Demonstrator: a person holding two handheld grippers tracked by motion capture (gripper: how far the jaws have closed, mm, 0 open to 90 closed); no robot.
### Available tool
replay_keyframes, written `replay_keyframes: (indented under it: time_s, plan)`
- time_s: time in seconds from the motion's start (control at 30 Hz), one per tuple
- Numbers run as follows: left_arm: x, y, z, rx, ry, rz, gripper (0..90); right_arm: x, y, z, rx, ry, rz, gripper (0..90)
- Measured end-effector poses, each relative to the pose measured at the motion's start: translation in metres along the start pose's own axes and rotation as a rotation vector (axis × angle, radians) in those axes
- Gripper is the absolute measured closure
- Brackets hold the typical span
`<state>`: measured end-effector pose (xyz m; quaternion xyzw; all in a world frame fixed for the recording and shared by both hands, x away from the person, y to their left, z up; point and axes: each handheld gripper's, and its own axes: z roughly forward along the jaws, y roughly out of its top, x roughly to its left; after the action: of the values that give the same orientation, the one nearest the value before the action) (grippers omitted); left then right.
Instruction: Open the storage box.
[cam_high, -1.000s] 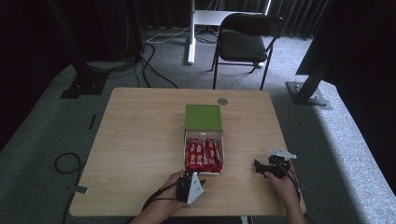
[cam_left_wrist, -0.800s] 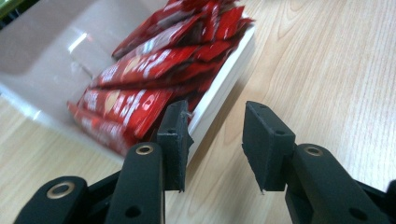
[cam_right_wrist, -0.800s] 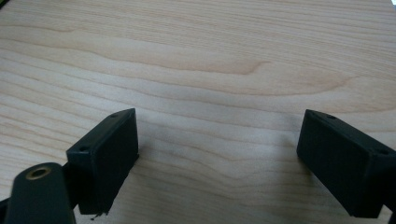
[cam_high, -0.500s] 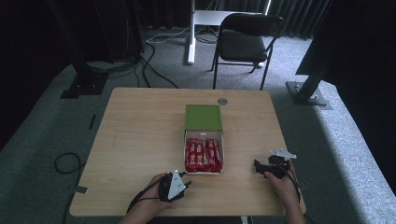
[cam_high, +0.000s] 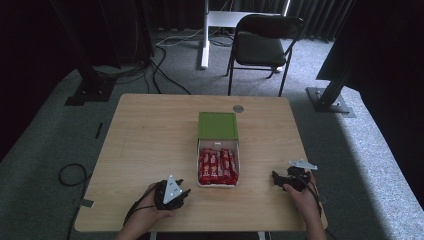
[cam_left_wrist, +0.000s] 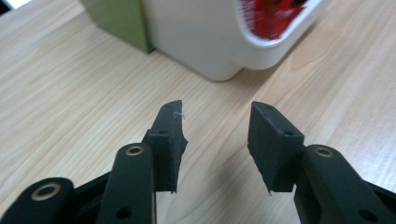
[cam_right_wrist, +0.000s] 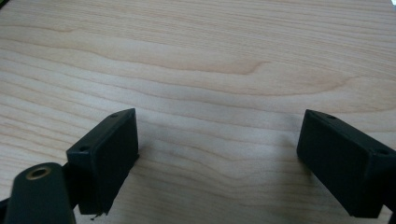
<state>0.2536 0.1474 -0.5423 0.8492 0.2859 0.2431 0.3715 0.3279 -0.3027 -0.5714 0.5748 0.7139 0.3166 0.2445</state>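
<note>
As its jaws are just opening with nothing between them, the left gripper (cam_high: 170, 192) is drawing away from the white rectangular plastic box (cam_high: 218, 184) toward the near-left part of the light wooden table (cam_high: 150, 130), suggesting a placing step is finishing. Packed with shiny red wrapped bars (cam_high: 218, 165), the box is sitting at the middle of the table, its green lid (cam_high: 217, 125) lying behind it. Near the near-right corner, the right gripper (cam_high: 281, 180) is resting wide open and empty.
</note>
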Motion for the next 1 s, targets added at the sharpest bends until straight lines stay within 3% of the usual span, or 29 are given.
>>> replay_keyframes:
  time_s: [0.13, 0.33, 0.47, 0.53, 0.7, 0.8, 1.0]
  plan:
    - [0.011, -0.004, -0.002, 0.012, 0.007, -0.057, 42.6, 0.0, 0.0, 0.0, 0.0, 0.0, 0.0, 12.2]
    - [0.027, -0.011, -0.005, 0.021, 0.042, -0.134, 31.6, 0.0, 0.0, 0.0, -0.001, 0.0, 0.0, 12.2]
    - [0.037, -0.017, -0.006, 0.039, 0.08, -0.206, 15.5, 0.0, 0.0, 0.0, 0.0, 0.0, 0.0, 12.1]
    - [0.042, -0.02, -0.007, 0.059, 0.098, -0.222, 15.5, 0.0, 0.0, 0.0, 0.0, 0.0, 0.0, 12.2]
    - [0.056, -0.027, -0.009, 0.039, 0.155, -0.309, 12.6, 0.0, 0.0, 0.0, -0.001, 0.0, -0.003, 12.2]
    - [0.063, -0.032, -0.01, 0.051, 0.194, -0.311, 10.3, 0.0, 0.0, 0.0, -0.001, 0.0, -0.004, 12.2]
    - [0.072, -0.042, -0.013, 0.065, 0.226, -0.335, 10.0, 0.0, 0.0, 0.0, -0.001, 0.0, -0.004, 12.1]
